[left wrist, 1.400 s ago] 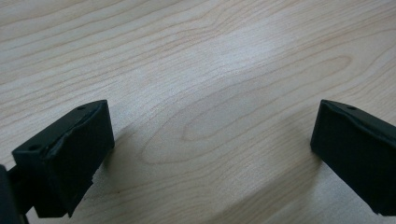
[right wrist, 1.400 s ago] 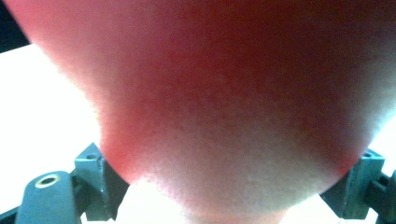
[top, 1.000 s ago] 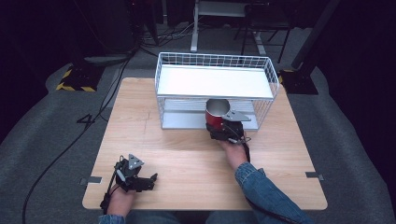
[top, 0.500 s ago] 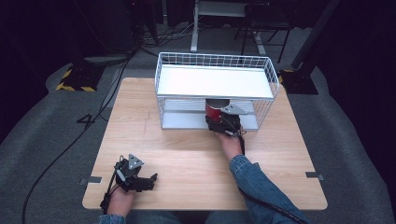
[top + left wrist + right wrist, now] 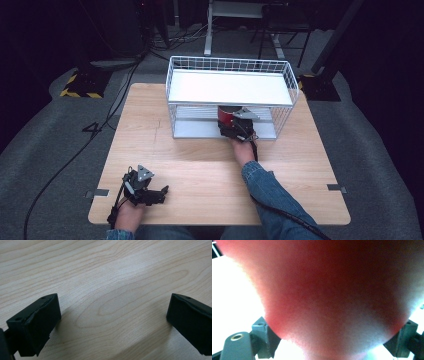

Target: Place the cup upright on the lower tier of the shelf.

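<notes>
Your right gripper (image 5: 231, 126) was clenched on the red cup (image 5: 226, 114), cup inside the lower tier of the wire rack (image 5: 228, 65) at 12 o'clock. Your left gripper (image 5: 155, 194) rested released on the table (image 5: 200, 165) at 7 o'clock

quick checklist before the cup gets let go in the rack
1. Right gripper shut on the red cup: ok.
2. Cup under the upper shelf of the wire rack: ok.
3. Cup resting on the lower shelf: cannot tell.
4. Cup upright: cannot tell, the shelf hides its top.
5. Left gripper open and clear, low over the table: ok.
</notes>
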Motion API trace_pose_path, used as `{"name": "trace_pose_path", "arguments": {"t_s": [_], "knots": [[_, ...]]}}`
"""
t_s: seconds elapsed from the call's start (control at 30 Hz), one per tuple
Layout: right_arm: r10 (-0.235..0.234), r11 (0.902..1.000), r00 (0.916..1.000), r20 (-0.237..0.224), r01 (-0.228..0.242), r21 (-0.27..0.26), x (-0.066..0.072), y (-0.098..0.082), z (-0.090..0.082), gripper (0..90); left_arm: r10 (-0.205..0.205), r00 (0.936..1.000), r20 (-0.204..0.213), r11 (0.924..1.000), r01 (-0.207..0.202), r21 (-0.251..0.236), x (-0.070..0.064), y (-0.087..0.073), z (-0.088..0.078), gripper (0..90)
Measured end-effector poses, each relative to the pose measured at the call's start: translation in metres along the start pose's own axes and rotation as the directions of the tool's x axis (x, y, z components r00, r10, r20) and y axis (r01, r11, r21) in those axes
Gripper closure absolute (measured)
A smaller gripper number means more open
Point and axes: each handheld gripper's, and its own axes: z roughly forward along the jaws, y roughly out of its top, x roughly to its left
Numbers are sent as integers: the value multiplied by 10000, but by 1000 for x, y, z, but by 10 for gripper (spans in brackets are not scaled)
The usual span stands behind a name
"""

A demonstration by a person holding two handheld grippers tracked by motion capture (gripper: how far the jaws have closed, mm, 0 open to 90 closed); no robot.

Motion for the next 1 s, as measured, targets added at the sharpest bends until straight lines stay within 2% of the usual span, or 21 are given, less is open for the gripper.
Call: {"name": "trace_pose_path", "arguments": {"t_s": [0.17, 0.27, 0.43, 0.5, 0.6, 0.77, 1.0], "knots": [[160, 9998, 9999, 23, -160, -71, -3, -1, 7, 167, 17, 10000, -8, 10000, -17, 21, 0, 0, 0, 0], [420, 9990, 9991, 63, -419, -142, -5, -2, 11, 166, 38, 10000, -2, 10000, -38, 28, 0, 0, 0, 0], [441, 9990, 9990, -50, -441, -118, -6, -1, 13, 165, 17, 10000, -9, 10000, -17, 21, 0, 0, 0, 0], [279, 9996, 9992, -280, -280, -47, -8, -2, 14, 148, 9, 10000, -14, 10000, -9, 17, 0, 0, 0, 0], [191, 9998, 9994, -303, -190, 49, -9, 0, 14, 146, 8, 10000, -12, 10000, -8, 17, 0, 0, 0, 0], [201, 9998, 9995, -261, -203, -75, -9, 0, 13, 142, 10, 10000, -15, 10000, -10, 19, 0, 0, 0, 0], [-237, 9996, 9996, -143, 235, -127, -7, 1, 4, 112, -18, 10000, -14, 10000, 18, 0, 0, 0, 0, 0]]}}
